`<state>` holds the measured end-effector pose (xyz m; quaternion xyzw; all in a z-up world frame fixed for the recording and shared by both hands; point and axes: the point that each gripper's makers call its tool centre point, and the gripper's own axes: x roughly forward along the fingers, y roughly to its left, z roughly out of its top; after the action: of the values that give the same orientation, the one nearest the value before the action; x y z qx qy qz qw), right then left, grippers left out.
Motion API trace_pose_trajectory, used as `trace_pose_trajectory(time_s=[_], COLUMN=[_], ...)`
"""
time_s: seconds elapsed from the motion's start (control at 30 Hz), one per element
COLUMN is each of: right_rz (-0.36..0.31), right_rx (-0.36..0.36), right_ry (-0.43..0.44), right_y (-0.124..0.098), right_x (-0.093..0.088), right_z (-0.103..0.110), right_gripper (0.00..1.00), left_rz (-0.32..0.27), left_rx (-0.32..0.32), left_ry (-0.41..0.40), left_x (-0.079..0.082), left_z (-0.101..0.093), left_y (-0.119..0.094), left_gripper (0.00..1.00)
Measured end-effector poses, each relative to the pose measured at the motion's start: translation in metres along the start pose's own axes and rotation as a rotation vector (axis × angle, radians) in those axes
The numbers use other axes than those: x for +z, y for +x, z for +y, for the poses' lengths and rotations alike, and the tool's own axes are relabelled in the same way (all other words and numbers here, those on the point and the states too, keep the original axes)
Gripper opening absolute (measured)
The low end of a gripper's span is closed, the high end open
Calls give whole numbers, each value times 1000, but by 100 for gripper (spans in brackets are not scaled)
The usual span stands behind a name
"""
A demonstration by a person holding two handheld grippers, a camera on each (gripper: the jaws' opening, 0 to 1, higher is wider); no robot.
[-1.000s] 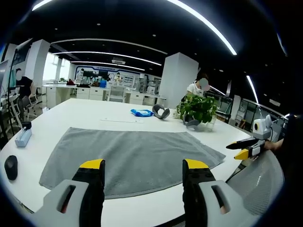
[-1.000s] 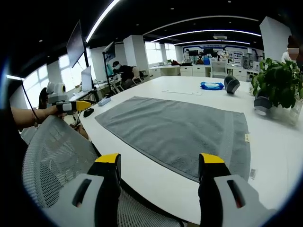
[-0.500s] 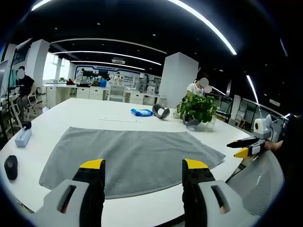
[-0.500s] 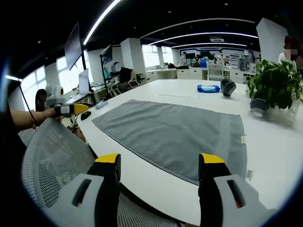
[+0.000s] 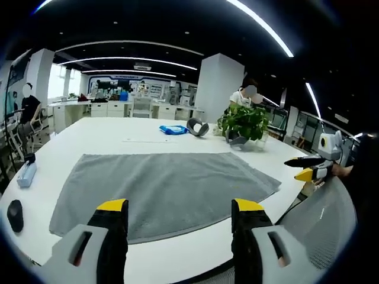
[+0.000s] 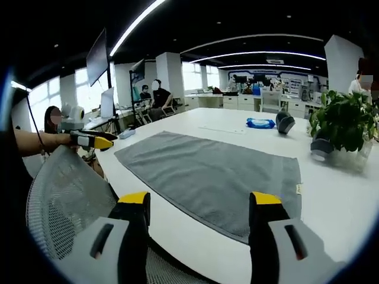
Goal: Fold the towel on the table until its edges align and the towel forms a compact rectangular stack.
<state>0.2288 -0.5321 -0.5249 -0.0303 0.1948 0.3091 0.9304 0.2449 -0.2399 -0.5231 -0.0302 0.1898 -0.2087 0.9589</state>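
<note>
The grey towel (image 5: 163, 192) lies spread flat and unfolded on the white surface (image 5: 112, 131), one long edge running along the surface's near side. In the left gripper view the left gripper (image 5: 177, 216) hangs off the near edge of the surface with its yellow-tipped jaws wide apart and nothing between them; the towel sits just ahead of the tips, apart from them, its near edge crossing the gap between the jaws. In the right gripper view the right gripper (image 6: 198, 207) is likewise set wide and empty, short of the surface, with the towel (image 6: 213, 177) ahead of it and its near right corner lying just beyond the right jaw. A small tag (image 6: 298, 189) shows at the towel's right edge. Each gripper appears in the other's view: the right gripper (image 5: 308, 168) at the far right of the left gripper view, off the towel's right corner, and the left gripper (image 6: 95, 141) at the left of the right gripper view, held by a bare arm (image 6: 38, 144) off the towel's left corner. A mesh chair back (image 6: 71, 201) stands below, between the person and the surface. Beyond the towel stand a potted plant (image 5: 243, 123), a blue packet (image 5: 173, 129) and a grey headset (image 5: 198, 126); a dark mouse (image 5: 14, 215) lies off the towel's left end.
</note>
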Motion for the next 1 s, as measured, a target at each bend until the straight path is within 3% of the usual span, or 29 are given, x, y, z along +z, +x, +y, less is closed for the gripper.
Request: trace_pose_trajectory(time_s=[0.27,0.5,0.83,1.0], right_rz=[-22,-15,21,17], right_rx=[-71,-137,-158,-163], right_ry=[4,-32,-73,-95], right_y=[-17,-30,-42,-48], right_x=[7,16,25,42], right_z=[-28,-65,-97,-119], right_gripper=[64,62,61,63], left_rz=[19,70,31,12], left_rx=[0,-40,-65,-107], left_ry=[-54,56,129,203], left_x=[5,11,53,78], left_z=[7,-5,-16,-38], left_y=[1,8,17,29], left_gripper=[79,80,78,78])
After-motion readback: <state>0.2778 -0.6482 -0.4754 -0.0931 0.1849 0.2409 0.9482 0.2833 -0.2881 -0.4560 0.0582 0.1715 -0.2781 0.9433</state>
